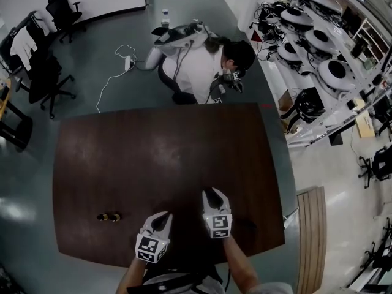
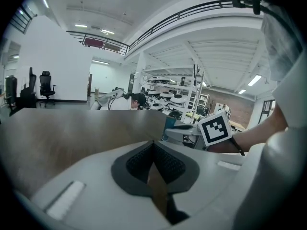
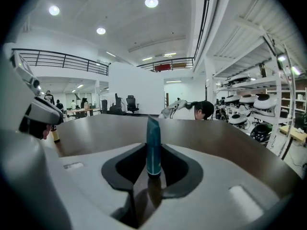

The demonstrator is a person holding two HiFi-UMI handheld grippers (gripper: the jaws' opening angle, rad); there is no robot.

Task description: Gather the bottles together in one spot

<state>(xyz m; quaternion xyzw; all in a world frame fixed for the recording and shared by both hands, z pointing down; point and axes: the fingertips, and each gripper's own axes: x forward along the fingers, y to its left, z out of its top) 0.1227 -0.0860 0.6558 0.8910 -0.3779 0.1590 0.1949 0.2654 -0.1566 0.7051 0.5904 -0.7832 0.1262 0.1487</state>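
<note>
A slim teal bottle point(image 3: 153, 140) stands upright on the dark brown table point(image 1: 159, 152), and my right gripper point(image 3: 153, 152) is shut on it with a pad against each side. In the head view the right gripper point(image 1: 212, 193) hides that bottle near the front edge. The left gripper view shows the teal bottle point(image 2: 169, 126) at the tips of the right gripper point(image 2: 184, 134). My left gripper point(image 2: 153, 145) is shut with nothing in it and rests beside the right one point(image 1: 164, 216). Two small brown bottles point(image 1: 108, 217) stand together at the front left; one of them point(image 3: 55, 134) shows in the right gripper view.
A person point(image 1: 202, 60) bends over at the table's far edge. Office chairs point(image 1: 46, 78) stand on the floor at the left. Racks of white machines point(image 1: 306, 35) line the right side, and a wooden bench point(image 1: 311, 237) sits by the table's front right corner.
</note>
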